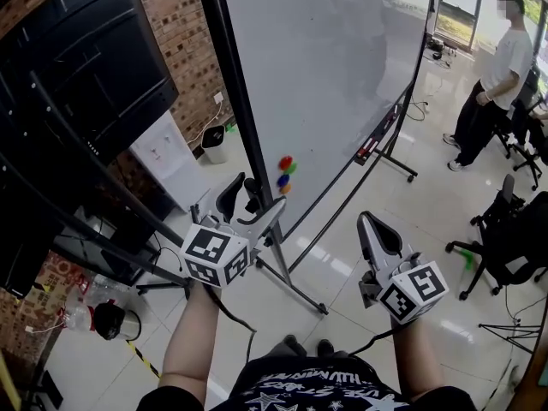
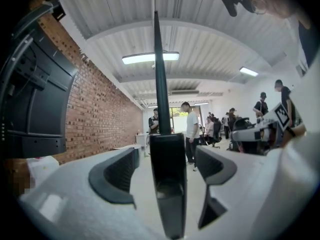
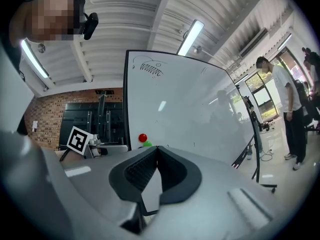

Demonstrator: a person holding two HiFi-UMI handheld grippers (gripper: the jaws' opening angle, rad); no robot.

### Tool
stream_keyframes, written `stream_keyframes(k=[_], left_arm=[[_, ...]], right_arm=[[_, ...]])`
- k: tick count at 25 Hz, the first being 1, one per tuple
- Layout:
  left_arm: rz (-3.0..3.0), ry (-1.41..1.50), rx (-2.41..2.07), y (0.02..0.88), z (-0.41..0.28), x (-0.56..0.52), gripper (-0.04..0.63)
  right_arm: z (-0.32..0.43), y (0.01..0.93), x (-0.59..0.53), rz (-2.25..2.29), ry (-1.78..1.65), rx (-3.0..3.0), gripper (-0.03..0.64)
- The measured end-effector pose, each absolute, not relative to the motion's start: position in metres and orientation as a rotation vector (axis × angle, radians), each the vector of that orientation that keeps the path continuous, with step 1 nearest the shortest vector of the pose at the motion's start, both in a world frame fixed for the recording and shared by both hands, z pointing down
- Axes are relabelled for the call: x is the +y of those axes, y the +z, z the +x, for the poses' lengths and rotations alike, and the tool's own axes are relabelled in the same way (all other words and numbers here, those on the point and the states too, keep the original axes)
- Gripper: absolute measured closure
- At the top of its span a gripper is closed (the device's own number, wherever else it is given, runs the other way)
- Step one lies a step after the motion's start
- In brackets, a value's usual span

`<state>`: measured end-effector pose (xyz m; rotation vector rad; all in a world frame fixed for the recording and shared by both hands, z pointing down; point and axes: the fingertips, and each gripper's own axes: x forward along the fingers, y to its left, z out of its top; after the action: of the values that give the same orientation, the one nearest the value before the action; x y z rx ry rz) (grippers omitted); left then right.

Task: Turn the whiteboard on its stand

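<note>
whiteboard (image 1: 342, 84) on its stand (image 1: 295, 289), just ahead; black side frame (image 2: 167, 174) between the parted jaws of left gripper (image 1: 244, 197), neither pad touching; right gripper (image 1: 370, 225) closed, empty, near the board face. best clamped squarely on the frame, then swung slowly about the pivot.

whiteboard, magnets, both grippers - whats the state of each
whiteboard: upright on its stand, its black near edge between the left gripper's jaws
magnets: stuck on the board near that edge
left gripper: open, pads clear of the edge
right gripper: shut, empty
</note>
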<state>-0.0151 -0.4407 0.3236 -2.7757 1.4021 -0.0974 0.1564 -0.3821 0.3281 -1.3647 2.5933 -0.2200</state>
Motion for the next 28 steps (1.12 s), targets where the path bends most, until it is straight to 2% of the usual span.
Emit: stream_keyframes(k=[11, 13, 18, 28], left_arm=[[-2.789, -0.117, 1.347, 0.327, -0.001, -0.463, 0.222], [-2.788, -0.106, 1.341, 0.326, 0.002, -0.464, 0.259], [-2.759, -0.061, 1.353, 0.323, 0.004, -0.46, 0.443], [-2.797, -0.009, 1.362, 0.321, 0.008, -0.459, 0.463]], right_arm=[[0.161, 0.334, -0.385, -1.436, -0.216, 2.568, 0.609], [0.166, 0.335, -0.385, -1.464, -0.202, 2.562, 0.609], [0.177, 0.335, -0.385, -1.505, -0.2, 2.544, 0.609], [0.186, 0.331, -0.385, -1.524, -0.165, 2.544, 0.609]])
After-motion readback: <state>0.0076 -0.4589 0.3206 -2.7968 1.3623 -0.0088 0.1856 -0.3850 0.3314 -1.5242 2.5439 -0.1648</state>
